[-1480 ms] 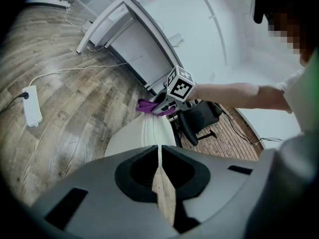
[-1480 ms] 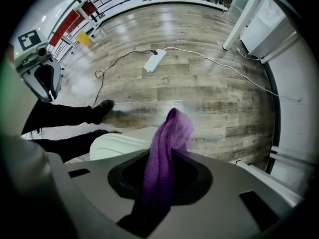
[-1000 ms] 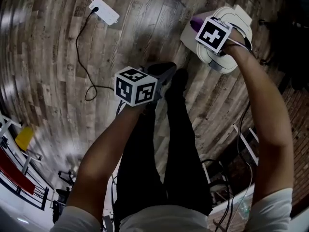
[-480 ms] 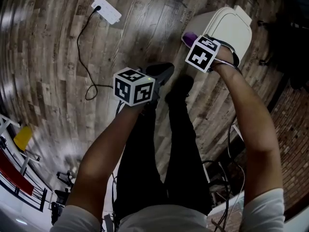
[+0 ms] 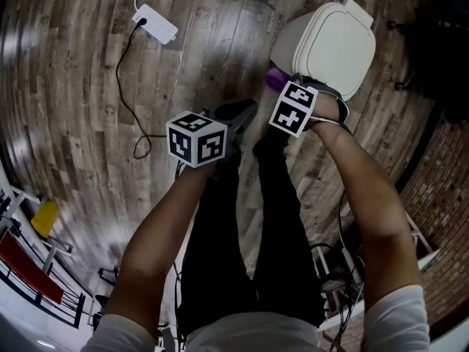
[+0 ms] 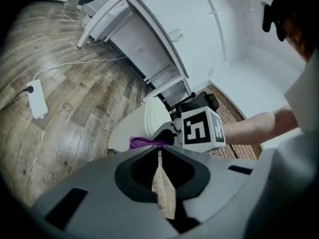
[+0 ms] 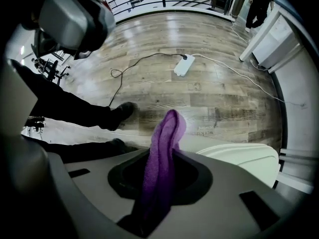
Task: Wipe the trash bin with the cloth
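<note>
Down off the lid (image 5: 337, 42) came my right gripper (image 7: 160, 168), pinching the soft, limp purple cloth (image 7: 167, 133) by its bunched fold just beside the cream plastic trash bin (image 5: 289, 46); my left gripper (image 6: 159, 156) hung closed, empty.

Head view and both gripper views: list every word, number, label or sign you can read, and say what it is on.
Nothing can be read in any view.
Marker cubes: black-and-white square patterns only, no letters or numbers.
Floor plank: faint print, too blurred to read.
</note>
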Demonstrator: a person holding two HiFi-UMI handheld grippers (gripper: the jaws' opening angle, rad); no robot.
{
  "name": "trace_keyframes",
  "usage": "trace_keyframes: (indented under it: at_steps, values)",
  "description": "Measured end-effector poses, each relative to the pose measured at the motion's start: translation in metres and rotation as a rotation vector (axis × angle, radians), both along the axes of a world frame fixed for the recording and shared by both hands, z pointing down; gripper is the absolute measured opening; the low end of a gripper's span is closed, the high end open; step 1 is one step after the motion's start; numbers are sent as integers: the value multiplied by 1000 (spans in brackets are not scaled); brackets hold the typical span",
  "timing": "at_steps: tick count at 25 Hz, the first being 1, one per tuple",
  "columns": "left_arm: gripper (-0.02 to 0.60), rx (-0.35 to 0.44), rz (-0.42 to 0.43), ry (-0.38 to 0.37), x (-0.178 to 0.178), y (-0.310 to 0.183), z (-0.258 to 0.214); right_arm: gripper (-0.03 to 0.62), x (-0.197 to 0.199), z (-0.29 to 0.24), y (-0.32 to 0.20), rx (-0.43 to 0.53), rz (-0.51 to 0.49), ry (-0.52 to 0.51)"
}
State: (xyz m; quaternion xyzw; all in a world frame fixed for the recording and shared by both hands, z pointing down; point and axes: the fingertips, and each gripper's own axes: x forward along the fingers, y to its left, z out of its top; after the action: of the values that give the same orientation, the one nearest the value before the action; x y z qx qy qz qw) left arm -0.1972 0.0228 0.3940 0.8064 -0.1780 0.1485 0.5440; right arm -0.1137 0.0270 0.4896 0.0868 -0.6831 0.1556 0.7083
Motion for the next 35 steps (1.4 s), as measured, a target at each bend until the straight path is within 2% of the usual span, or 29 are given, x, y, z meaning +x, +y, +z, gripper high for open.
trace_keyframes:
  at_steps: [5,13,17,20,23,25,30,35]
  values:
    - [15,5,3,-6,6,0,-2,95,-22,-19,22,1,66,-175]
    - [8,37,69,-12,28,15,-15,94,-17,-46,41,24,333,-315]
    - [8,56,115,14,42,16,-34,94,-1,-61,46,58,482,-360]
    - [8,72,180,1,59,16,-49,95,22,-74,49,87,603,-385]
    - [8,128,296,-78,76,11,-57,94,48,-89,51,129,751,-421]
    - [8,183,387,-112,92,1,-65,94,67,-98,49,172,885,-460]
    - [8,263,543,-117,149,-18,-86,94,137,-112,55,267,1229,-539]
    - [8,306,672,-163,204,-29,-85,95,207,-104,70,315,1452,-555]
